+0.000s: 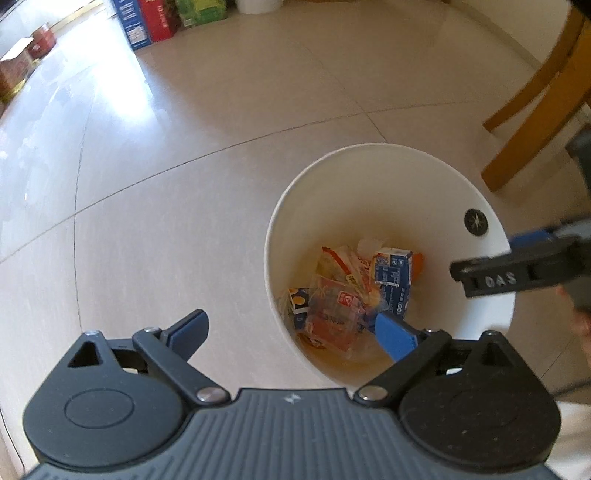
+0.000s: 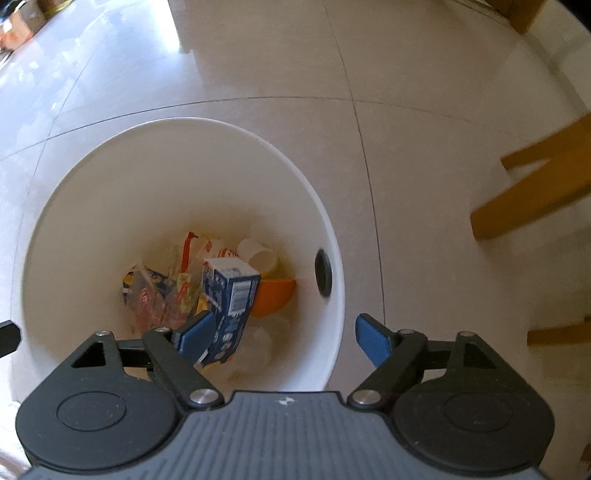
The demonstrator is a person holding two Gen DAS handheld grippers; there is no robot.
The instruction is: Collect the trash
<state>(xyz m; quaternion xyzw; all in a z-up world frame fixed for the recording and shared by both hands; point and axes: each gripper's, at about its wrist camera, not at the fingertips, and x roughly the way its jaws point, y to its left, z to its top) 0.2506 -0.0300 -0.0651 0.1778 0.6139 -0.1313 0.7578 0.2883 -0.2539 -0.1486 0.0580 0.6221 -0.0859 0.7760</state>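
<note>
A white round trash bin stands on the tiled floor, seen from above in both views. Inside lie a blue carton, clear and red snack wrappers, an orange bowl and a white cup. My left gripper is open over the bin's near left rim with nothing between its blue pads. My right gripper hangs open above the bin, and the blue carton lies below it among the trash. In the left wrist view the right gripper reaches in over the bin's right side.
Wooden chair legs stand right of the bin, and the same chair legs show in the right wrist view. Blue, red and green boxes line the far wall. Red tins sit far left. Glossy tile floor surrounds the bin.
</note>
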